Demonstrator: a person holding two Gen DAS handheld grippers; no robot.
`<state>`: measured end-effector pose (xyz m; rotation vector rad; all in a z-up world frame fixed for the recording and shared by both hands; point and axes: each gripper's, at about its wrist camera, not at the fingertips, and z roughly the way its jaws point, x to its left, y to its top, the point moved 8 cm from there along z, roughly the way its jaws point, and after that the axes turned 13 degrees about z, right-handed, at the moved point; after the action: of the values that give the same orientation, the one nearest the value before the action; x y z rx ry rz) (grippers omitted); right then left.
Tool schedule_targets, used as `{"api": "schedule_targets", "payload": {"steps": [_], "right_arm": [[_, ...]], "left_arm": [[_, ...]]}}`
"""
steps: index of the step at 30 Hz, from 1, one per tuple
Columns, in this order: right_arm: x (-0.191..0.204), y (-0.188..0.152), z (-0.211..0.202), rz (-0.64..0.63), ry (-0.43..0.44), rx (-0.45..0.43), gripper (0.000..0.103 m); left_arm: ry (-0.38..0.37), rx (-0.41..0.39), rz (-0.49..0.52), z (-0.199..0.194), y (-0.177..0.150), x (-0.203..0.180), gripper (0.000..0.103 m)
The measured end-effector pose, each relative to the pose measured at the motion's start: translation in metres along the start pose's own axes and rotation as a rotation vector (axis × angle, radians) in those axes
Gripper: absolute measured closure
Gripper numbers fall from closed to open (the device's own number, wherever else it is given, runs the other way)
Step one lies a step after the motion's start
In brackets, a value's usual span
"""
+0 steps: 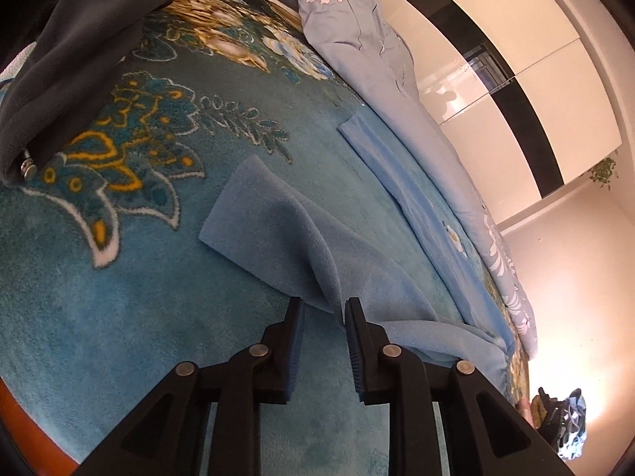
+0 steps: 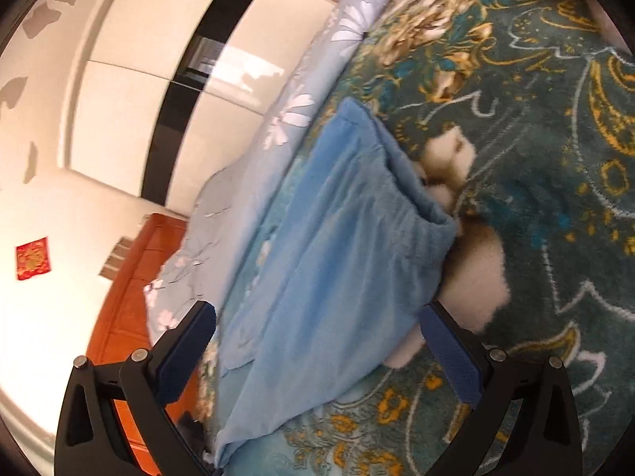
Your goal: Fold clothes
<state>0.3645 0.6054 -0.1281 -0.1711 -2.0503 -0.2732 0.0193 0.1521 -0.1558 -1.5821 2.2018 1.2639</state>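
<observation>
right tongs spread wide, straddling light blue fleece garment lying on teal floral blanket; pads not touching cloth; flowered quilt beside.
</observation>
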Motion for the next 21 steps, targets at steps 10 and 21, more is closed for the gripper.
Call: {"api": "schedule_targets", "payload": {"steps": [10,21], "right_arm": [[-0.001,0.008,-0.014,-0.096,0.065,-0.037,0.0],[-0.01,0.016,0.006,-0.24,-0.208,-0.104,0.0]], "left_arm": [[-0.021,0.001,0.078,-0.002,0.003,-0.025,0.073],[-0.015,0.012,0.092,-0.001,-0.002,-0.035,0.071]]}}
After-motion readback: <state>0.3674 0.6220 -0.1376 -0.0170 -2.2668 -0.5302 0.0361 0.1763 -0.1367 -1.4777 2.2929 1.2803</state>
